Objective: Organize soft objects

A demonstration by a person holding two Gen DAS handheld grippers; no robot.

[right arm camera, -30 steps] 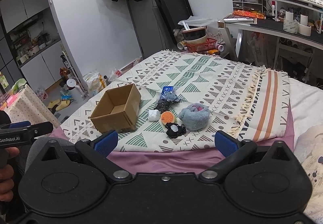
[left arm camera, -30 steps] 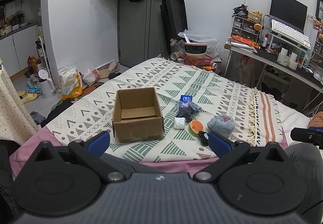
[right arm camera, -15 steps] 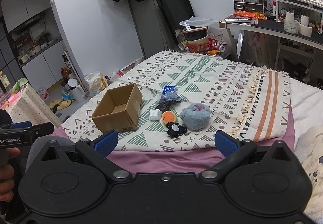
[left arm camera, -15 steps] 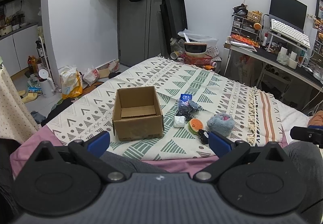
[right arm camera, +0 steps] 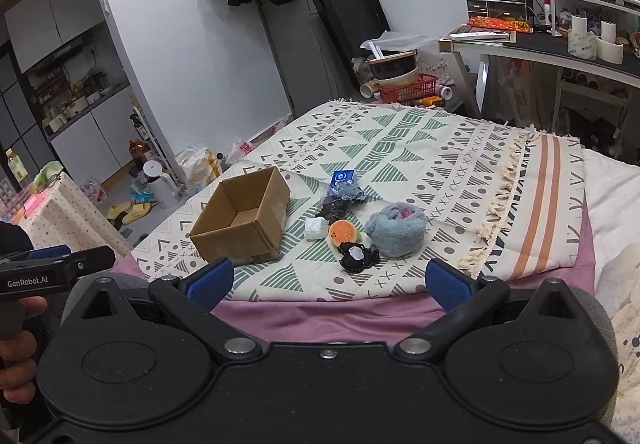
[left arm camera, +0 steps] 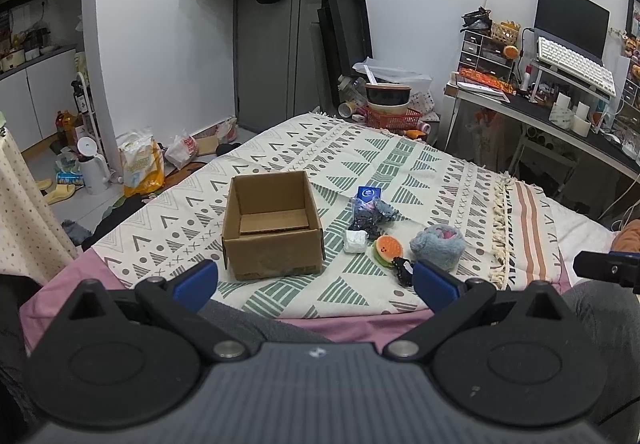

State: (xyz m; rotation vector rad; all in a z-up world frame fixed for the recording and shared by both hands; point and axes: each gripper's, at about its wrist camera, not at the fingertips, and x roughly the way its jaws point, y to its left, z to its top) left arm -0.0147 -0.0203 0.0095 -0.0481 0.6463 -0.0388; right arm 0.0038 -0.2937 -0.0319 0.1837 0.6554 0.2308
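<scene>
a: tongs?
b: left tongs [left arm camera: 315,281], right tongs [right arm camera: 327,281]: both spread wide, holding nothing, short of the bed [left arm camera: 360,328].
a: soft items?
b: blue plush [right arm camera: 396,230], burger toy [right arm camera: 343,232], beside open cardboard box [right arm camera: 244,222] on blanket [right arm camera: 432,164].

- The box [left arm camera: 272,230] stands on the blanket [left arm camera: 420,168], near its front edge.
- The toys [left arm camera: 384,236] lie right of the box.
- The plush [left arm camera: 438,246] lies rightmost.
</scene>
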